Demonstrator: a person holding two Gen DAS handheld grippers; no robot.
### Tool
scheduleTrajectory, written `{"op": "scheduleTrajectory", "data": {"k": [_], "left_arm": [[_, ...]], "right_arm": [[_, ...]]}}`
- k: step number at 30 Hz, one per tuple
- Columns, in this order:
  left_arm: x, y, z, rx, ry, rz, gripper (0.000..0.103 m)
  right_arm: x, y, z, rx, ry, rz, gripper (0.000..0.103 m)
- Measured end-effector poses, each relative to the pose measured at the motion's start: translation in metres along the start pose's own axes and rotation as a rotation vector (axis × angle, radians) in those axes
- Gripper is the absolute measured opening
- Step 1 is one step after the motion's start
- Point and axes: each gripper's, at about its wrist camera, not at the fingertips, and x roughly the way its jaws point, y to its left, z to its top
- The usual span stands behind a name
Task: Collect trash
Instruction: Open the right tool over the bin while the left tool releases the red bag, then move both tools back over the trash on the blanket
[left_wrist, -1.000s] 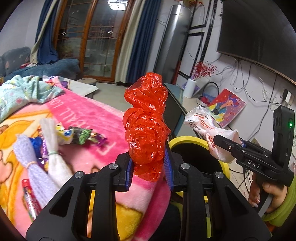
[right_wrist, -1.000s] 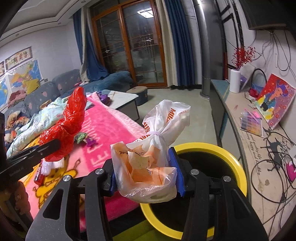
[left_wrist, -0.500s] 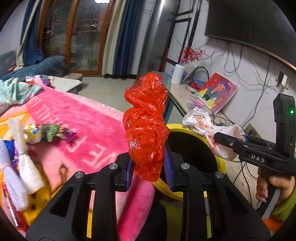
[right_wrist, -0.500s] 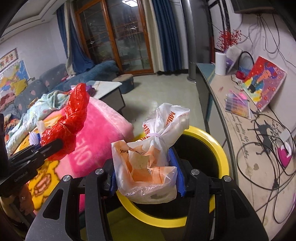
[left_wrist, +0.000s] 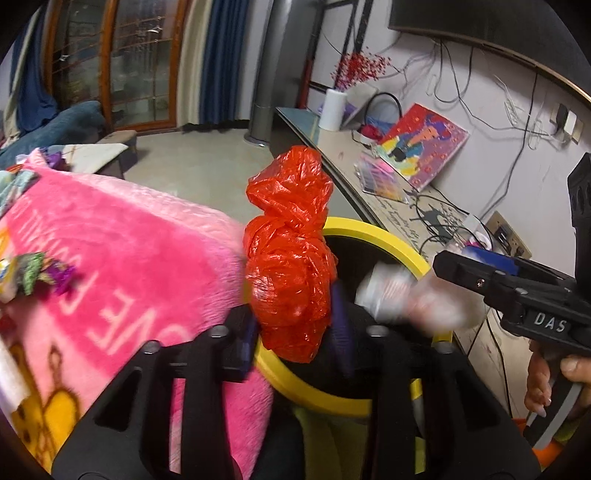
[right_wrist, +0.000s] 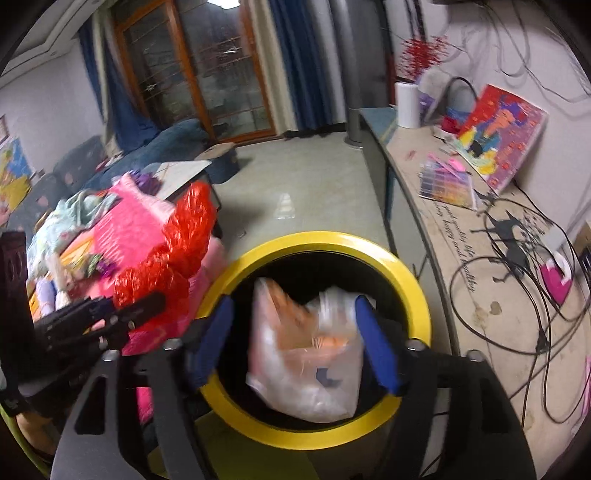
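My left gripper (left_wrist: 295, 332) holds a crumpled red plastic bag (left_wrist: 291, 254) over the near-left rim of the yellow-rimmed black bin (left_wrist: 373, 230); the jaws look slightly parted and blurred. My right gripper (right_wrist: 295, 343) is open above the bin (right_wrist: 417, 295). The white-and-orange plastic bag (right_wrist: 306, 354) sits blurred between its spread blue pads (right_wrist: 376, 343), dropping into the bin. In the left wrist view that bag (left_wrist: 402, 295) is a blur over the bin mouth, in front of the right gripper (left_wrist: 476, 273). The red bag (right_wrist: 173, 258) also shows in the right wrist view.
A pink blanket (left_wrist: 122, 258) with small wrappers (left_wrist: 37, 273) lies left of the bin. A long sideboard (right_wrist: 491, 258) with cables, a colourful painting (right_wrist: 498, 136) and a paper roll (right_wrist: 406, 105) runs along the right wall. Bare floor (right_wrist: 306, 195) lies behind the bin.
My right gripper has opened and the white-and-orange bag has left its pads, falling into the bin. Both grippers moved over the bin. The left jaws appear to have widened slightly.
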Motion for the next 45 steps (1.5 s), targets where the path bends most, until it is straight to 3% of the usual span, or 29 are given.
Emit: {"op": "scheduleTrajectory", "data": {"k": [1, 2, 4, 10, 19, 33, 45], "left_arm": [[0.002, -0.001, 0.001, 0.004, 0.001, -0.008, 0.052], [0.004, -0.003, 0.001, 0.006, -0.001, -0.018, 0.055], [0.005, -0.005, 0.001, 0.001, -0.004, -0.036, 0.076], [-0.007, 0.0, -0.002, -0.028, -0.031, -0.038, 0.091], [-0.046, 0.026, 0.002, -0.125, -0.133, 0.05, 0.092], [-0.108, 0.053, -0.001, -0.155, -0.292, 0.182, 0.092], [-0.145, 0.084, -0.011, -0.217, -0.359, 0.252, 0.092]], "right_arm": [[0.0, -0.004, 0.0, 0.016, -0.002, -0.011, 0.072], [0.001, -0.007, 0.001, 0.027, -0.003, -0.016, 0.073], [0.001, -0.011, 0.001, 0.047, -0.009, -0.025, 0.076], [0.0, -0.008, 0.002, 0.039, -0.032, -0.028, 0.079], [-0.014, 0.006, 0.005, 0.009, -0.107, 0.011, 0.083], [-0.044, 0.065, 0.0, -0.145, -0.269, 0.107, 0.09], [-0.049, 0.11, -0.006, -0.242, -0.286, 0.177, 0.092]]}}
